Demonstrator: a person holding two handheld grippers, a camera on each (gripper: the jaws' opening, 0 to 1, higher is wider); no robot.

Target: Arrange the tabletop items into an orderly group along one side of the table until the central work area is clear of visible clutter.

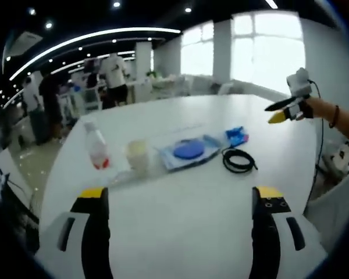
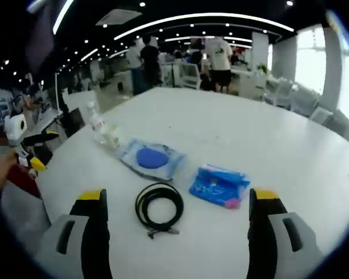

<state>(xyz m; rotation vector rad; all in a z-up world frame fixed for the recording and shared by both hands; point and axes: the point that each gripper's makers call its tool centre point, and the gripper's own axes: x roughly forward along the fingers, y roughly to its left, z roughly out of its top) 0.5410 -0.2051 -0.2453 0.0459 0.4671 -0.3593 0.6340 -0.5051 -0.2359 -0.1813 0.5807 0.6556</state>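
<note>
Left gripper (image 1: 180,200), left gripper view: jaws spread wide, nothing between them, held above bare white table (image 1: 180,232). Right gripper (image 2: 177,203), right gripper view: jaws likewise spread wide and empty, poised just short of the black coiled cable (image 2: 158,209) and the blue packet (image 2: 219,185). Cable laid flat in a loose loop, plug end toward the camera in the right gripper view. Blue packet just beside the cable, long axis roughly across that view, slightly crumpled. Wipes pack with blue round lid (image 2: 151,158) lay flat beyond the cable, long axis running diagonally. Clear plastic bottle (image 1: 97,148) stood upright at the far end of the row, next to a pale cup-like container (image 1: 137,154), blurred. All items strung in a line across the table's middle, apart from one another or barely touching. People (image 2: 221,58) and desks seen well beyond the table; windows (image 1: 267,46) bright behind.
</note>
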